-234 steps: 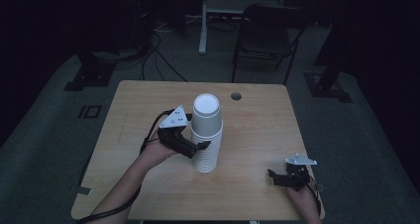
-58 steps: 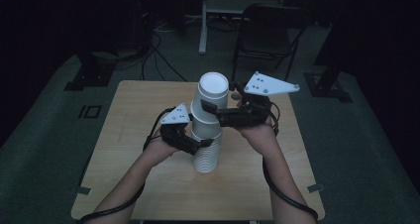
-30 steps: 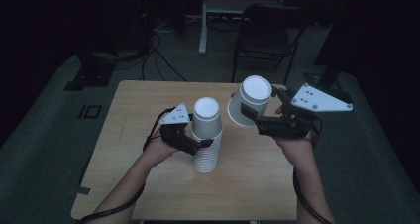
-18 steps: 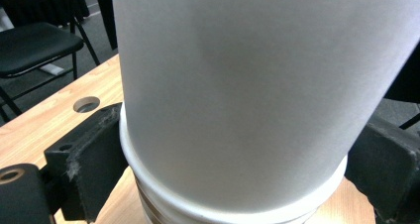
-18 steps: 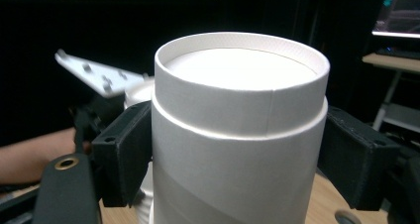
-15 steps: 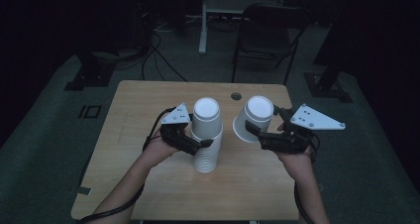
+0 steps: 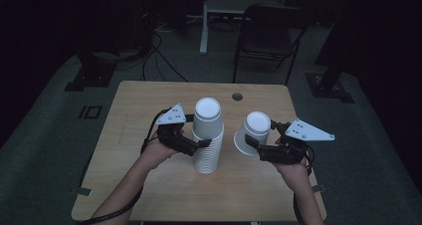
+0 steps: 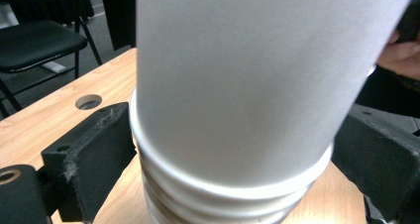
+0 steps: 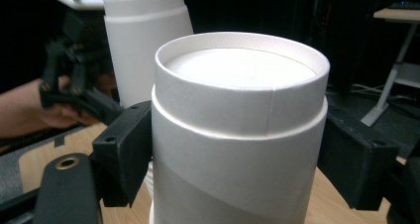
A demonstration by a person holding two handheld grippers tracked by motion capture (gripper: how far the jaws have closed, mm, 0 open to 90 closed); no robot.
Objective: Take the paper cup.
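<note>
A tall stack of upside-down white paper cups (image 7: 207,135) stands at the middle of the wooden table (image 7: 144,100). My left gripper (image 7: 201,146) is shut on the stack's lower half; its black jaws press both sides of the stack (image 8: 237,110). To the right, my right gripper (image 7: 249,144) is shut on a single upside-down white cup (image 7: 253,133), tilted and low over the table. In the right gripper view that single cup (image 9: 237,125) sits between the jaws, with the stack (image 9: 143,40) behind it. Whether the single cup touches the table I cannot tell.
A round hole (image 7: 237,96) is in the table near its far edge. A dark folding chair (image 7: 263,36) and a white desk leg (image 7: 204,21) stand beyond the table. Cables (image 7: 159,51) lie on the dark floor.
My right gripper came from the table's right front, took the top cup off the stack, then carried it right and down. The left gripper has kept its hold on the stack.
</note>
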